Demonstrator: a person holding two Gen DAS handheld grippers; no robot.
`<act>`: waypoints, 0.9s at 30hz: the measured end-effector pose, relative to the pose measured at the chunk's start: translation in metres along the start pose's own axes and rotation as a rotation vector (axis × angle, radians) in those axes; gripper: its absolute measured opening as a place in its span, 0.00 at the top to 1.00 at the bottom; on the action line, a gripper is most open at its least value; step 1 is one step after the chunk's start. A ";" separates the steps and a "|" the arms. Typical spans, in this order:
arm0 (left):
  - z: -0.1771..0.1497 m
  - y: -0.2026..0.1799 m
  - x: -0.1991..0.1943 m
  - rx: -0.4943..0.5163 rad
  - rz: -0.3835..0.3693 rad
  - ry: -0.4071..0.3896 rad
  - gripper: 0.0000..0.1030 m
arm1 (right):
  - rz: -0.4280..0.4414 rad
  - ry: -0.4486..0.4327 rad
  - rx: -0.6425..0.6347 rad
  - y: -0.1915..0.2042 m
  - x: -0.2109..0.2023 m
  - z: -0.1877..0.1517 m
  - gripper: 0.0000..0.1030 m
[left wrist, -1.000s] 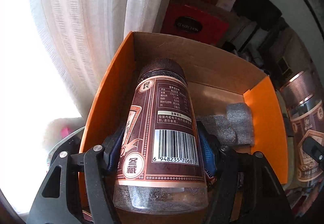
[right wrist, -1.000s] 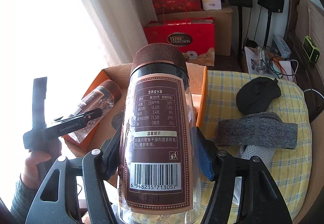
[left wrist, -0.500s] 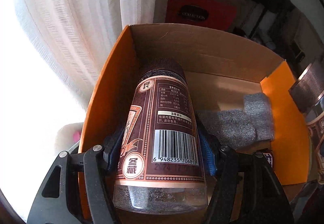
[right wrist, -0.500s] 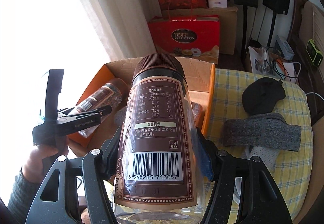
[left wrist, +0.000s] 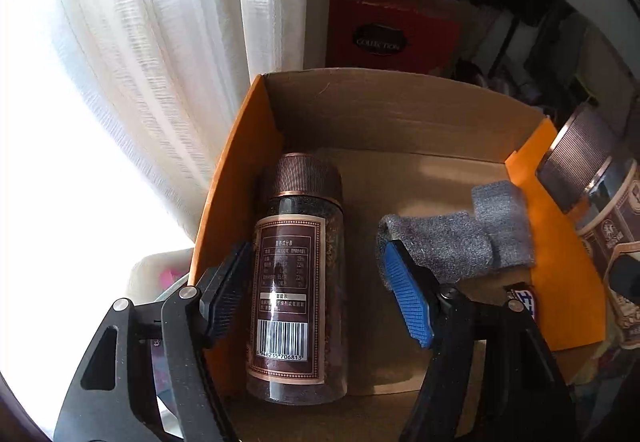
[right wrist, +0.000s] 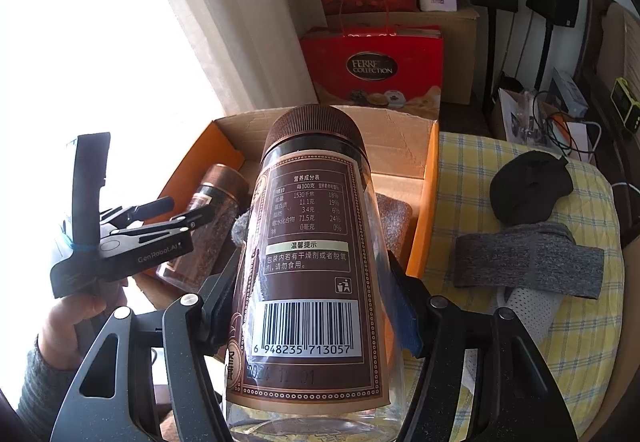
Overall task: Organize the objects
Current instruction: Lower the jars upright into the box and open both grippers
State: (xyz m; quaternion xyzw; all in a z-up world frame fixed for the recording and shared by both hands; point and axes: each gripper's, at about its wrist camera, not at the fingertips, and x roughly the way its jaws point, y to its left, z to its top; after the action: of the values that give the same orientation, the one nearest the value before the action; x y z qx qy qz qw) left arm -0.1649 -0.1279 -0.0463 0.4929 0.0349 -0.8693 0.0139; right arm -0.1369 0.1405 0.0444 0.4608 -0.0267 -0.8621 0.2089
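Ribbed-cap jar (left wrist: 298, 282) in cardboard box (left wrist: 384, 114), left hand-held gripper (left wrist: 316, 294) wide; right hand-held gripper (right wrist: 316, 306) clamping labelled jar (right wrist: 316, 242)

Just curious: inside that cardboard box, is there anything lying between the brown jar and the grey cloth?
No. In the left wrist view, only bare cardboard floor separates the brown jar from the grey cloth.

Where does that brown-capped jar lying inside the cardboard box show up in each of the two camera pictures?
Left wrist view: the jar in the box lies at lower centre, against the box's left wall, between the open left gripper's fingers, untouched.
Right wrist view: the same jar shows at left of centre, partly behind the left gripper.
Shared landmark: the grey cloth in the orange-walled cardboard box.
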 end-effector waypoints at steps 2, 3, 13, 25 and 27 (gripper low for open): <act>-0.001 0.002 -0.004 0.008 0.007 -0.003 0.36 | 0.010 0.004 0.002 0.002 0.002 0.001 0.36; -0.002 0.004 -0.006 0.007 0.009 -0.007 0.36 | 0.014 0.006 0.004 0.003 0.003 0.002 0.36; -0.006 0.027 -0.024 -0.040 -0.021 -0.040 0.36 | 0.070 0.066 0.038 0.019 0.036 0.015 0.36; -0.009 0.052 -0.028 -0.098 -0.038 -0.042 0.36 | 0.125 0.171 0.167 0.042 0.105 0.030 0.36; -0.010 0.053 -0.028 -0.101 -0.042 -0.040 0.36 | 0.134 0.201 0.184 0.044 0.116 0.029 0.35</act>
State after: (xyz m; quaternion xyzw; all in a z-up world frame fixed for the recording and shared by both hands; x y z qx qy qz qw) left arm -0.1390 -0.1798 -0.0297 0.4733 0.0888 -0.8762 0.0210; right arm -0.2025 0.0512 -0.0193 0.5593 -0.1150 -0.7896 0.2245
